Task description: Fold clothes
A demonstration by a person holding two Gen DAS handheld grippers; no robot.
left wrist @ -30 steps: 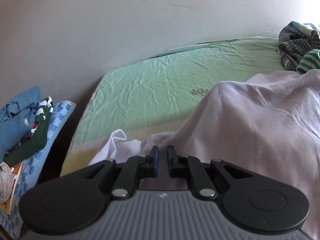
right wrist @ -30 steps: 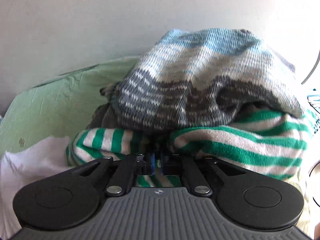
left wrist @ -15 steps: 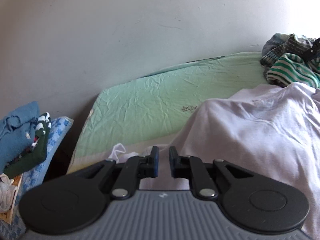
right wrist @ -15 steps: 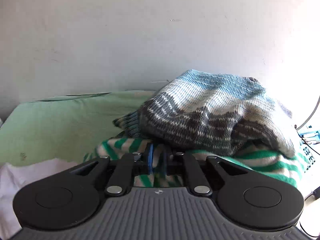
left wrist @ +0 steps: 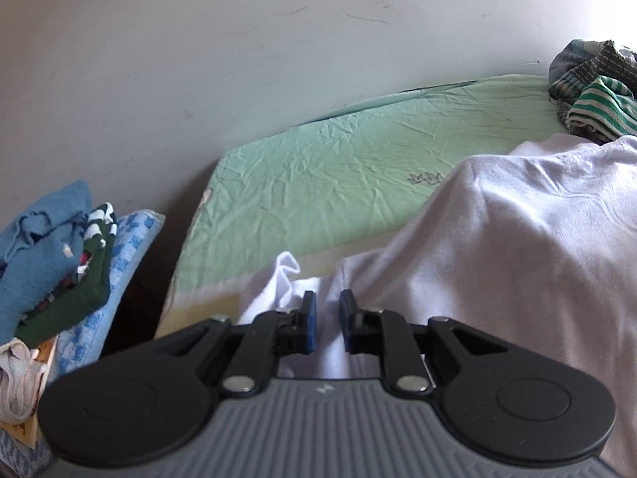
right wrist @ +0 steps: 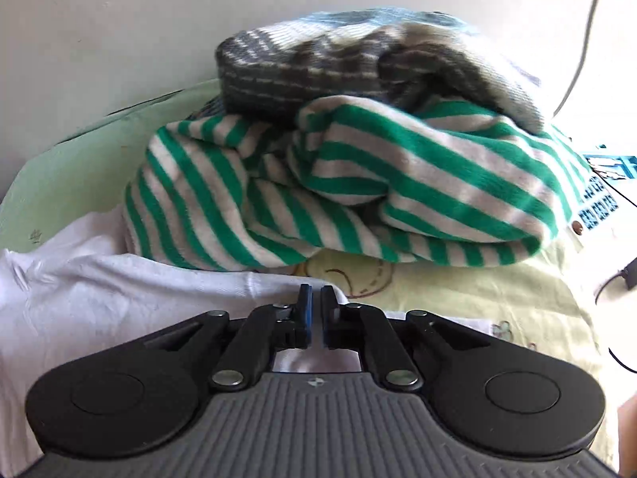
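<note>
Starting at the far left of my left wrist view, a stack of folded clothes (left wrist: 51, 263) sits on a blue checked cloth (left wrist: 131, 247), blue on top and dark green beneath. Next comes the bed with its wrinkled green sheet (left wrist: 318, 183), pushed against a pale wall (left wrist: 199, 59). Lower down, my left gripper (left wrist: 326, 320) hovers with its fingers (left wrist: 308, 320) spread a little apart, a ridge of the white shirt (left wrist: 517, 263) running up through the gap; I cannot tell whether the pads actually touch it. That shirt is draped in a mound over the right half of this view, reaching toward the unfolded pile in the far right corner.

Moving to my right wrist view, the same white shirt (right wrist: 99, 290) spreads over the left side on the bed. My right gripper (right wrist: 316, 316) has its fingers (right wrist: 304, 316) drawn nearly together with only a thin slit between them, right at the shirt's edge; whether cloth is caught there I cannot tell. Beyond them lies the green striped garment (right wrist: 398, 183), crumpled, with the grey-blue knitted sweater (right wrist: 358, 63) heaped on top. A pale yellow printed sheet (right wrist: 497, 298) shows under them to the right.
</note>
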